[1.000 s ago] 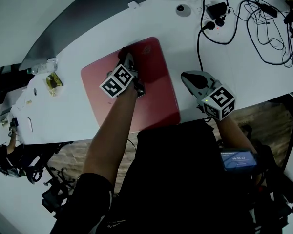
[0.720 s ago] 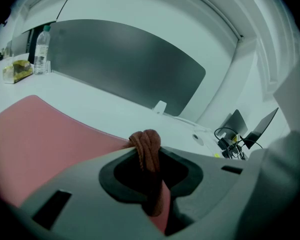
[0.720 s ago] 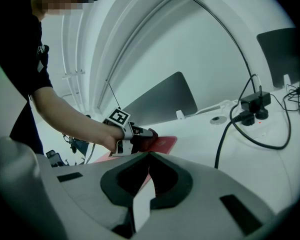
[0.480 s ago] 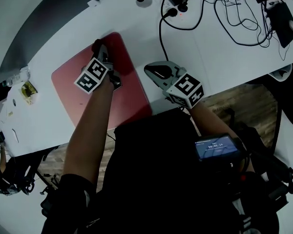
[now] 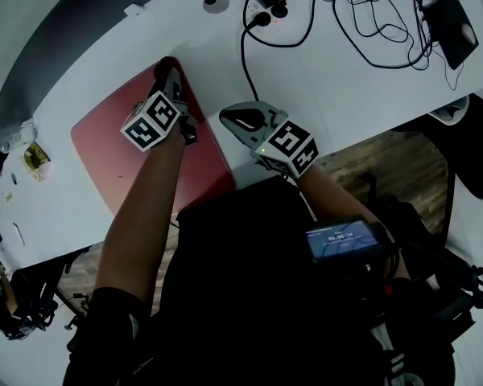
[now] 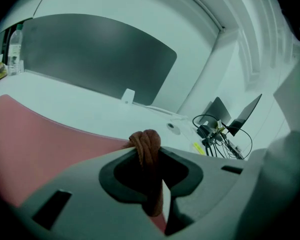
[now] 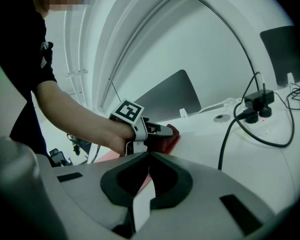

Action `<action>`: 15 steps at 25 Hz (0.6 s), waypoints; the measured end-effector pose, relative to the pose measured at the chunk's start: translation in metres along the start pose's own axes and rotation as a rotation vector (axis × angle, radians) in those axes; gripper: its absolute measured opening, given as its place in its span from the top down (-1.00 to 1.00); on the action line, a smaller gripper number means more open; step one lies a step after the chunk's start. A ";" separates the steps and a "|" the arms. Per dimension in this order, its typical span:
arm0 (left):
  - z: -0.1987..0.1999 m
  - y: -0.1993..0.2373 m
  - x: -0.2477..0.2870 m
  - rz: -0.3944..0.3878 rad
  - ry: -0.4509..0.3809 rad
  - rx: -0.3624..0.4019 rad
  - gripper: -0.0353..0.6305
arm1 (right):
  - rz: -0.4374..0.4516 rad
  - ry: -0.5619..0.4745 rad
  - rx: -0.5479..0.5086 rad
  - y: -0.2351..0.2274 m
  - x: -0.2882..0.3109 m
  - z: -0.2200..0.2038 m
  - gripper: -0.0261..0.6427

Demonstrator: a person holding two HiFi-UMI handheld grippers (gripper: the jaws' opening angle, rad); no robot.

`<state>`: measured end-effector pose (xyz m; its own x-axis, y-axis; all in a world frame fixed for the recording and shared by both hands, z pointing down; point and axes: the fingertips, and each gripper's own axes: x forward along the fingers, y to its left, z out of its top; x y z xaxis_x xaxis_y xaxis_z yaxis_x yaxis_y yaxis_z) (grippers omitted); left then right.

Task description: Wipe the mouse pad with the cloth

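A: Colours of mouse pad and cloth?
B: Pad plain red; cloth reddish-brown.
A: The table, the cables?
B: White; black.
A: And left gripper, right gripper?
B: Both grey (cubes bear black-and-white square markers).

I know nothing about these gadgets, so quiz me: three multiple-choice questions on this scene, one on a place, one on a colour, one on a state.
1. Where on the mouse pad is the cloth? A near left corner; B far right corner; C dead centre.
2. What colour is the pad? A blue; B red; C green.
3. How are the right tool's jaws? A shut, empty; B clamped on the cloth; C wide apart.
Answers: 1 B, the left tool holds it at that corner. 2 B, red against the white table. 3 A, they meet with nothing between.
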<state>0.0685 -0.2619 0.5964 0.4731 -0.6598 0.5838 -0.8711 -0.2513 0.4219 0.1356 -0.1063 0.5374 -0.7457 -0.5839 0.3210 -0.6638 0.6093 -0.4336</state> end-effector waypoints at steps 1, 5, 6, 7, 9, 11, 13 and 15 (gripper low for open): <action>-0.002 -0.005 0.001 -0.020 0.006 0.005 0.64 | -0.002 0.000 -0.001 0.001 -0.001 0.000 0.84; -0.013 -0.030 0.004 -0.153 0.049 0.019 0.64 | -0.019 -0.001 -0.001 0.002 -0.004 -0.003 0.84; -0.015 -0.036 0.003 -0.195 0.053 0.012 0.64 | -0.024 -0.001 -0.002 0.003 -0.006 -0.003 0.84; -0.015 -0.042 0.000 -0.235 0.049 0.002 0.64 | -0.028 -0.001 -0.004 0.004 -0.007 -0.004 0.84; -0.011 -0.051 -0.010 -0.310 0.024 -0.010 0.64 | -0.039 -0.003 -0.009 0.006 -0.008 -0.003 0.84; -0.007 -0.059 -0.023 -0.368 -0.006 -0.003 0.64 | -0.049 -0.007 -0.017 0.008 -0.009 -0.001 0.84; -0.002 -0.064 -0.038 -0.404 -0.028 0.029 0.64 | -0.061 -0.014 -0.028 0.010 -0.008 0.002 0.84; 0.002 -0.065 -0.055 -0.421 -0.046 0.079 0.64 | -0.067 -0.022 -0.039 0.016 -0.007 0.006 0.84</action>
<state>0.0988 -0.2106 0.5350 0.7845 -0.5185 0.3402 -0.6118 -0.5574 0.5613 0.1308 -0.0956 0.5230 -0.6985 -0.6355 0.3291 -0.7141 0.5888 -0.3787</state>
